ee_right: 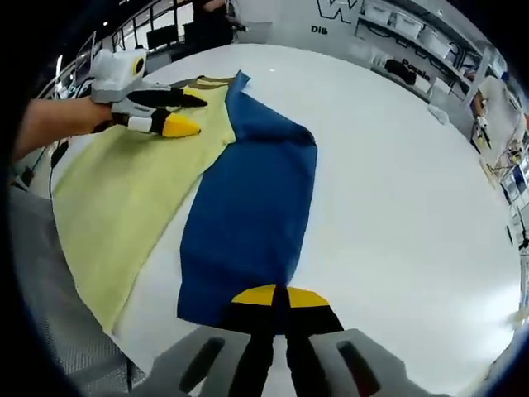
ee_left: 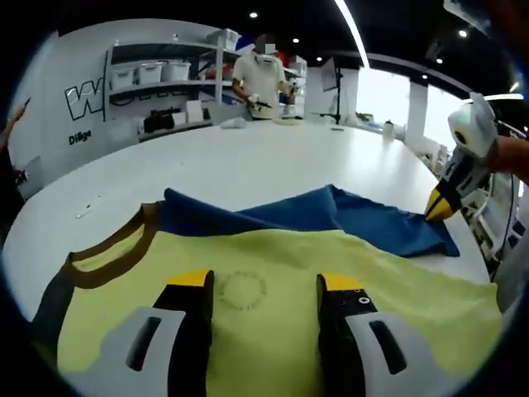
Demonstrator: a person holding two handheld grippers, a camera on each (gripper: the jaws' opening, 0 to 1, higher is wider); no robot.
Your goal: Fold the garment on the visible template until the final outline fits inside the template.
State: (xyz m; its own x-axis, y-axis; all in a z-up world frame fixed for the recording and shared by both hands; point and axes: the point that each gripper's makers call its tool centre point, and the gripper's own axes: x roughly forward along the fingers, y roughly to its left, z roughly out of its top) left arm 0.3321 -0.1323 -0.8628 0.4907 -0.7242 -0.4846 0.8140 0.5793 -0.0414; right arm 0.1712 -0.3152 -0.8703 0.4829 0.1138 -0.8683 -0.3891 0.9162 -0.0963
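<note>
A yellow garment (ee_left: 273,331) with a brown collar (ee_left: 107,260) lies flat on the white table (ee_left: 248,161). A blue fabric part (ee_left: 331,215) stretches along its far side, partly tucked under the yellow edge. My left gripper (ee_left: 264,289) is open, its jaws low over the yellow cloth on either side of a faint printed circle (ee_left: 243,291). In the right gripper view the left gripper (ee_right: 178,113) is open over the yellow garment (ee_right: 124,198) near the collar. My right gripper (ee_right: 277,302) is shut on the near edge of the blue fabric (ee_right: 248,207); its yellow tip (ee_left: 440,204) meets the blue corner.
A person (ee_left: 260,74) stands at the table's far end by shelves with white bins (ee_left: 149,74). Bare white tabletop (ee_right: 397,190) spreads beyond the blue fabric. The table's edge (ee_right: 91,331) runs close along the yellow garment's near side.
</note>
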